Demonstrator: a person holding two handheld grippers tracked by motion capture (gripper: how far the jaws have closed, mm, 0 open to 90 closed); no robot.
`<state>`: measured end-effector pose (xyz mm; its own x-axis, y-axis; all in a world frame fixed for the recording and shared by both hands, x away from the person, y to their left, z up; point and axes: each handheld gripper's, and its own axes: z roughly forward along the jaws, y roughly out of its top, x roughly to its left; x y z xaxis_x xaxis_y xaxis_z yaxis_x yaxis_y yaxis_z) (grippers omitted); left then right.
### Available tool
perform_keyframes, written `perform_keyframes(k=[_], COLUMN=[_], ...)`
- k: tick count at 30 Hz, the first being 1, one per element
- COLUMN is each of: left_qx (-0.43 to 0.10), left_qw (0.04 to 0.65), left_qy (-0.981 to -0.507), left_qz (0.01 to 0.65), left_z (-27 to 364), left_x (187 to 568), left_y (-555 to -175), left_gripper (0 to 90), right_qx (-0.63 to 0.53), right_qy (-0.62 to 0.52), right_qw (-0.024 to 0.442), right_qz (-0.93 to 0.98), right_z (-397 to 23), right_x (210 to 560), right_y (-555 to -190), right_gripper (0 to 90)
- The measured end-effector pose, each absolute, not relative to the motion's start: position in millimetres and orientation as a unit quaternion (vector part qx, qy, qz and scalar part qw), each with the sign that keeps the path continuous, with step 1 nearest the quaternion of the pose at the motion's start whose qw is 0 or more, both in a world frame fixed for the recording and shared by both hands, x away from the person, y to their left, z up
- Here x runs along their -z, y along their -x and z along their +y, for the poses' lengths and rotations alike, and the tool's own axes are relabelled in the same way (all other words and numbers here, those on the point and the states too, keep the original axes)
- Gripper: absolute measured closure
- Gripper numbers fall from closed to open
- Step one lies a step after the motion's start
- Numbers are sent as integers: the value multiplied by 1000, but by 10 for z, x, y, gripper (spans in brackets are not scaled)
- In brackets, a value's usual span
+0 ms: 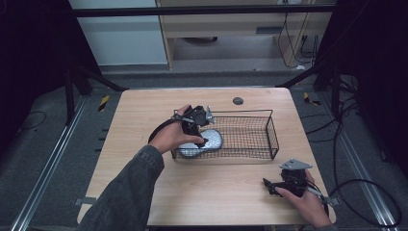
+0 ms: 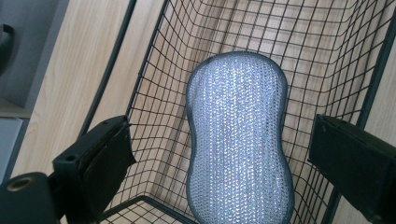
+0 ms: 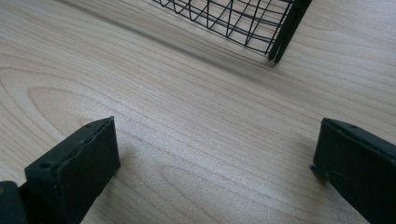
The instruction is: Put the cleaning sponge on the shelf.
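Note:
A silvery peanut-shaped scrubbing pad (image 2: 238,140) lies in the left end of a black wire basket (image 1: 269,126) on the wooden table; the high view shows the pad (image 1: 211,140) on the basket floor. My left gripper (image 1: 202,134) hovers over the basket's left end, open, its jaws standing wide on either side of the pad without touching it. My right gripper (image 1: 272,185) rests low near the table's front right, open, with bare wood between its jaws.
The basket corner (image 3: 280,42) lies a short way ahead of my right gripper. A round grey cable port (image 1: 237,100) sits near the table's far edge. Cables trail on the floor at the right.

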<state>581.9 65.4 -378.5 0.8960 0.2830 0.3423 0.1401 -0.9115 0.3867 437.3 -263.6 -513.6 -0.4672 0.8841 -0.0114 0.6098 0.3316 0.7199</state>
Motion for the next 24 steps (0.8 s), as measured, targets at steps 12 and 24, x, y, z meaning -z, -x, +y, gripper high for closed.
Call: perform_keyframes(k=[12, 24], left_qx=[-206, -209], left_qw=[203, 220], left_qy=[-951, -947], left_qz=[113, 108], left_z=[652, 630], left_x=[3724, 3651], left_y=[-5718, -5540], left_gripper=[44, 40], right_qx=[-332, -332], right_qy=[-473, -473], right_qw=[206, 206], right_qz=[790, 790], right_z=[-2636, -2636], right_x=[5136, 5136], right_y=[-4373, -4373], right_gripper=[4, 4])
